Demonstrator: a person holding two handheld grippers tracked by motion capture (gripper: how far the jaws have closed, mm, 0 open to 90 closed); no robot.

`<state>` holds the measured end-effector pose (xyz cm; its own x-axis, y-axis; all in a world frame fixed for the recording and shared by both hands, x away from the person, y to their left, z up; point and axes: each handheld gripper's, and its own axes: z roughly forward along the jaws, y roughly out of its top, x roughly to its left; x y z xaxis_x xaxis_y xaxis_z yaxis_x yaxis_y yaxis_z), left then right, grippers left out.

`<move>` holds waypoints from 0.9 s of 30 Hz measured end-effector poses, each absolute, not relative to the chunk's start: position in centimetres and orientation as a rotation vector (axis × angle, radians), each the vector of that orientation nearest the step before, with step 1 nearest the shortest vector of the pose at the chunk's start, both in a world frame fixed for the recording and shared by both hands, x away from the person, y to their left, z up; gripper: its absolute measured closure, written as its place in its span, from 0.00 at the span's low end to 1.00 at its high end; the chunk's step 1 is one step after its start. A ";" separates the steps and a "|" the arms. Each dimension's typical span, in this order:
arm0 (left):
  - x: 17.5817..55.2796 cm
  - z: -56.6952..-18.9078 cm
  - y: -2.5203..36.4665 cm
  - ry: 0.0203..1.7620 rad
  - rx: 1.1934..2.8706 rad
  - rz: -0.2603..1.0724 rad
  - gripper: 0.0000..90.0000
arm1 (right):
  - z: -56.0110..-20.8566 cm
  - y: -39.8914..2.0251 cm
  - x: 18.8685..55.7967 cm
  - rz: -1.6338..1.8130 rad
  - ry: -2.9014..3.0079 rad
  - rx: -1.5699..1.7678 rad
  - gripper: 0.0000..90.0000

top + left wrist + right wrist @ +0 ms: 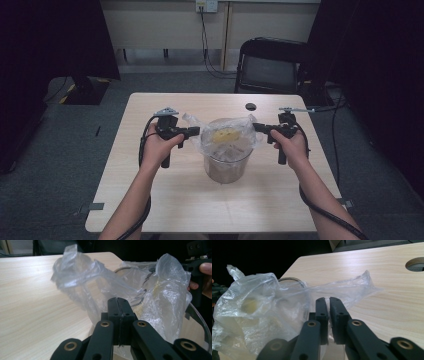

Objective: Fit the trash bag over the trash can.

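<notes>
A clear round container [227,167] stands mid-table, lined with a thin clear plastic bag [227,135] that spills over its rim. Something yellowish [225,134] lies inside the bag. My left gripper [196,131] is at the bag's left edge. In the left gripper view its jaws [117,305] are pressed together on the film of the bag [82,277]. My right gripper [256,127] is at the bag's right edge. In the right gripper view its jaws [329,302] stand nearly together, pinching a stretched flap of the bag [254,312].
A round hole [250,106] sits in the light wooden table [165,200] behind the container. A black chair [270,65] stands beyond the far edge. Cables trail from both grippers along the forearms. Bare tabletop lies in front of the container.
</notes>
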<state>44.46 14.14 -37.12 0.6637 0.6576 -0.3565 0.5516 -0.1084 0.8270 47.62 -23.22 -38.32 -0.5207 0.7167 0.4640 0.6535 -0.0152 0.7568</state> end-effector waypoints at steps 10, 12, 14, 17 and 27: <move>42.4 -38.0 14.8 0.949 1.779 0.130 1.00 | -38.1 -23.5 45.4 1.575 2.175 1.452 1.00; 42.0 -38.3 14.8 0.939 1.781 0.125 1.00 | -38.2 -23.5 45.0 1.568 2.178 1.442 1.00; 41.6 -38.4 14.7 0.934 1.779 0.129 1.00 | -38.4 -23.5 44.7 1.571 2.173 1.439 1.00; 41.3 -38.7 14.7 0.930 1.785 0.133 1.00 | -38.5 -23.5 44.4 1.576 2.175 1.437 1.00; 42.5 -36.5 15.0 0.931 1.757 0.243 1.00 | -36.8 -23.4 44.8 1.572 2.110 1.388 1.00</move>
<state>42.46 15.01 -36.47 0.6724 0.6888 -0.2709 0.4683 -0.1125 0.8764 44.81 -23.38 -36.75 -0.5538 0.7448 0.3722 0.5699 0.0130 0.8216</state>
